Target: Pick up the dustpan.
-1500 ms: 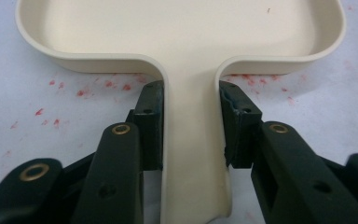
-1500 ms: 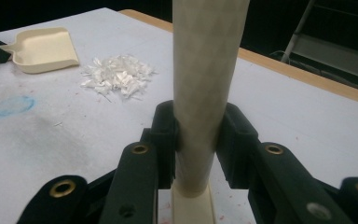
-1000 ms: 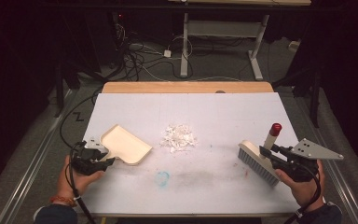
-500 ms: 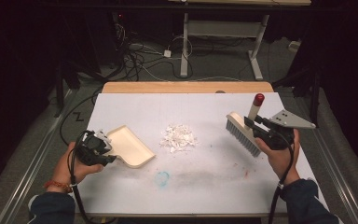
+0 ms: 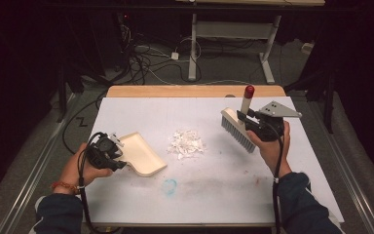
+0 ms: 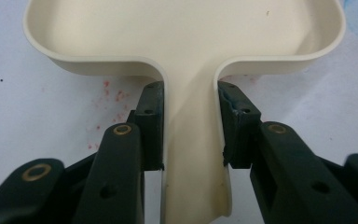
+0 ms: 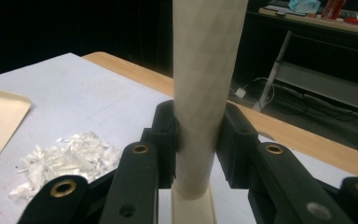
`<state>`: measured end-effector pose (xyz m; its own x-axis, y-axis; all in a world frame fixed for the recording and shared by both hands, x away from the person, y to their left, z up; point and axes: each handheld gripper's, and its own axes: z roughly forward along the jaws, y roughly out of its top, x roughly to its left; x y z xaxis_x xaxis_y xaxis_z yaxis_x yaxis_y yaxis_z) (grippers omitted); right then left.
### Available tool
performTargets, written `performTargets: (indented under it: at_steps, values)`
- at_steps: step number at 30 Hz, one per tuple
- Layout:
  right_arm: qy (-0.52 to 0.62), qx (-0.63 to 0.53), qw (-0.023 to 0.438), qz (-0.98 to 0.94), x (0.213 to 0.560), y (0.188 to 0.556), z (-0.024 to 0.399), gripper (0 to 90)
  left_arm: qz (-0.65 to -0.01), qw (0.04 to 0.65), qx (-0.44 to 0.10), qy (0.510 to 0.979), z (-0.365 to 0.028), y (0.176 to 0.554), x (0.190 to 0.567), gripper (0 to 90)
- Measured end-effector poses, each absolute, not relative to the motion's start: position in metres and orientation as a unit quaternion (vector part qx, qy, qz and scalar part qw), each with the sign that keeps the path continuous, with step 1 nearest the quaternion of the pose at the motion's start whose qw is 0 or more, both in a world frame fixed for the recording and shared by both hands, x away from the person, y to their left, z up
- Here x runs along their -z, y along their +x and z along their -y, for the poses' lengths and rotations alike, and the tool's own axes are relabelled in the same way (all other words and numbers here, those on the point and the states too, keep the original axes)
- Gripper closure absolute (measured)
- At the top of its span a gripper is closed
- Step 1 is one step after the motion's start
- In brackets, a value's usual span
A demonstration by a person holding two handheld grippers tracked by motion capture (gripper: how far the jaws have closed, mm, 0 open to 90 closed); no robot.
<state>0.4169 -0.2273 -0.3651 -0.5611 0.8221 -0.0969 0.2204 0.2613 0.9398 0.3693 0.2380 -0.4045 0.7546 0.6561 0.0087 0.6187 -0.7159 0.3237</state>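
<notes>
High view, starting at the bottom of the frame: two hands come in, and each one holds a gripper. The left gripper (image 5: 108, 152), in the lower left, has its jaws closed on the flat handle of the cream dustpan (image 5: 143, 155). The left gripper view shows both jaws pressed on the two sides of that handle (image 6: 191, 140), just below where the pan gets wide. The dustpan looks like thin, hard plastic, so it is likely light and stiff. It is smooth too, so it could slip or twist if held loosely. The narrow handle is the right place to hold it, because the pan itself is too wide. A little further up, in the middle of the frame, a small pile of white paper scraps (image 5: 186, 144) lies on the white worktop (image 5: 214, 190). The scraps look very light and loose, so a hard push could scatter them. They sit between the dustpan and the brush, apart from both. To the right of the middle, the right gripper (image 5: 253, 124) has its jaws closed on the round handle of the brush (image 5: 238, 130), low down near the brush head. The brush is lifted off the worktop, with its red tip (image 5: 249, 91) pointing up. The handle looks hard and smooth, and the bristles look soft and bendy. Holding it low should give good control for sweeping. Far at the top of the frame, cables (image 5: 148, 58) lie on the dark floor.
</notes>
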Motion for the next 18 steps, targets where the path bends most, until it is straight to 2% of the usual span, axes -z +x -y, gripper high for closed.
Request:
performTargets:
  at_steps: [18]
  values:
    - [0.363,-0.491,0.303,-0.732,0.37,0.447,0.212,71.2,-0.334,0.129,-0.053,0.932,-0.231,0.375,0.407,63.5]
